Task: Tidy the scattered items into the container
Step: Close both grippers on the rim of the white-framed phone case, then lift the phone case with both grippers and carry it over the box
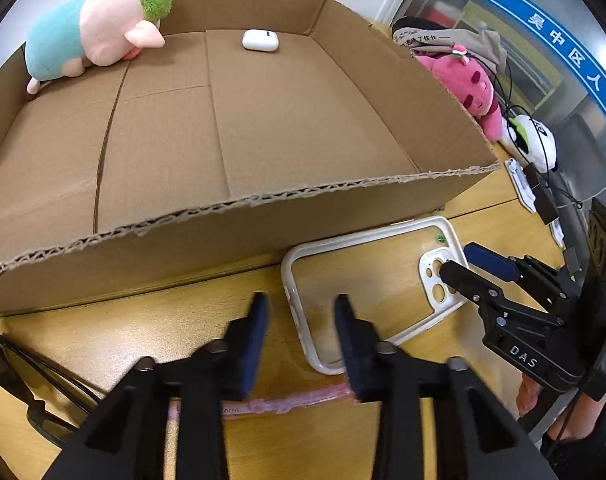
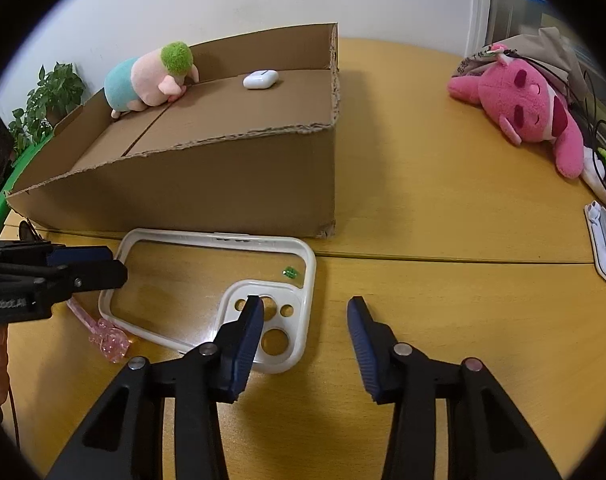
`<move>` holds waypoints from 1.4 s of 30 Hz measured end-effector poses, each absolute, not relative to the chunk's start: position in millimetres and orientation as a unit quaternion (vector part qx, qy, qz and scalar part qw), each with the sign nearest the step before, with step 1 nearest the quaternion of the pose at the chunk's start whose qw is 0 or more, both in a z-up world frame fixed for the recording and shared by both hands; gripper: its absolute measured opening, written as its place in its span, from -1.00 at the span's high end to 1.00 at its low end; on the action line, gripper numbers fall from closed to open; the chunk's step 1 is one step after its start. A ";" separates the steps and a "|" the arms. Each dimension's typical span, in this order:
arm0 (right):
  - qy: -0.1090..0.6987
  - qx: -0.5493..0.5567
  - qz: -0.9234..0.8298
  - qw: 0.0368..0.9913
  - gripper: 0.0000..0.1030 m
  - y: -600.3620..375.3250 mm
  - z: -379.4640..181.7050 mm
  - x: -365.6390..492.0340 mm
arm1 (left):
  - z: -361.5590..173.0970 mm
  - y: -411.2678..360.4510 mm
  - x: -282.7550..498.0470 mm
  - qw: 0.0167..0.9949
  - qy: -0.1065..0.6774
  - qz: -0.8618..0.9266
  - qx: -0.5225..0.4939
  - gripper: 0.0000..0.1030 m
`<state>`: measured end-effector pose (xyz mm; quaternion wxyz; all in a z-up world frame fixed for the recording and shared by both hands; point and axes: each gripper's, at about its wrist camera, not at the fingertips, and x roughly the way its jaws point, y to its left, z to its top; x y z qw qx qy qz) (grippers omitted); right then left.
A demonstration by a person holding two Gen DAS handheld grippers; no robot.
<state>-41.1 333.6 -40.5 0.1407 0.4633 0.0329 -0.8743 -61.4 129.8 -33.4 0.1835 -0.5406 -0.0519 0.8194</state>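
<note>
Both claws sat lowest in view, my left claw and right claw each spread wide and holding nothing. Beyond them the box already held the pig plush and the earbud case, so I judged the job partly done. Left out on the table were the pink bear, the phone case and a small pink clip. The phone case lay flat just before the box, its camera end under my right claw's left finger, its other end between my left claw's fingers.
</note>
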 end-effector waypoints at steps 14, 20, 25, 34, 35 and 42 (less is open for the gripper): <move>-0.009 0.475 -0.861 0.179 0.84 334.7 -39.2 -30.4 | -37.2 108.1 -56.6 0.177 -0.072 0.810 -0.554 0.84; -0.006 0.464 -0.869 0.171 0.86 330.0 -33.5 -23.3 | -24.3 103.9 -47.5 0.181 -0.076 0.820 -0.537 0.86; 0.003 0.429 -0.887 0.170 0.86 326.5 -2.2 -14.4 | 8.2 98.7 -37.2 0.186 -0.074 0.841 -0.502 0.86; 0.011 0.337 -0.921 0.192 0.86 298.0 81.3 -18.1 | 98.1 57.0 -32.9 0.181 -0.076 0.890 -0.411 0.86; 0.013 0.327 -0.924 0.197 0.86 292.0 89.5 -19.7 | 105.7 51.9 -34.2 0.177 -0.073 0.894 -0.404 0.86; 0.024 0.256 -0.938 0.233 0.87 242.0 149.5 -30.2 | 166.3 -4.5 -36.6 0.155 -0.071 0.924 -0.343 0.86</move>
